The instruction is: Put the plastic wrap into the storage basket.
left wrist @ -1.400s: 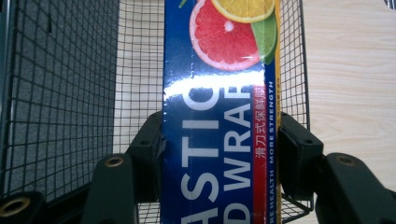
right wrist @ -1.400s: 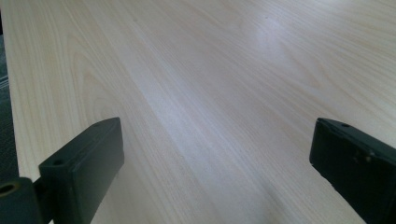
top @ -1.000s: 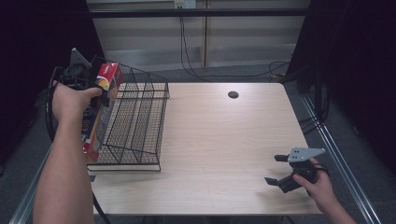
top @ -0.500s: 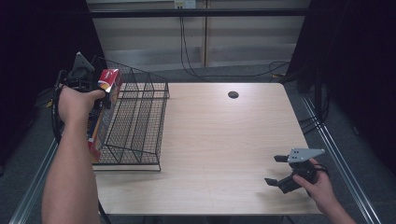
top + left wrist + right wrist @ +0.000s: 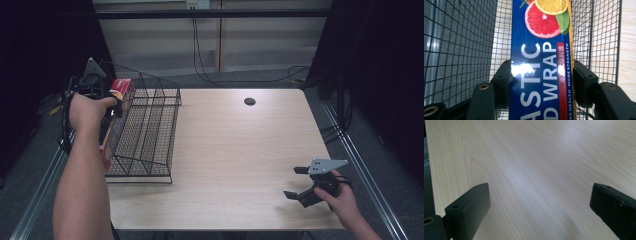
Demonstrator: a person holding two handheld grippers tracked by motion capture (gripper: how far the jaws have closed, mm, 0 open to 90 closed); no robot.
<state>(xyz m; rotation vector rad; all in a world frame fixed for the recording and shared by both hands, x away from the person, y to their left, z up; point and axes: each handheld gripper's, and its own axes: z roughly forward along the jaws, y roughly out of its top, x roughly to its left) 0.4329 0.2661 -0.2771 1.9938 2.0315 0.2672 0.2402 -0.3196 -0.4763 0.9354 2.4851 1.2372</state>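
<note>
Left gripper (image 5: 541, 77): clamped on plastic wrap box (image 5: 541, 62), wire basket (image 5: 461, 37) beneath.
Right gripper (image 5: 539, 202): jaws spread, nothing between, over table (image 5: 536, 157).

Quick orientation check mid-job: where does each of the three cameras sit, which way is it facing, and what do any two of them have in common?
High view: above the person's side, looking forward and down on the table; both forearms enter from below, left gripper at the wire basket.
Left gripper view: rides the left gripper, looking along its jaws clamped on the plastic wrap box over the basket mesh.
Right gripper view: rides the right gripper, jaws open over bare tabletop.
Shared: box and basket show in the high and left gripper views.
</note>
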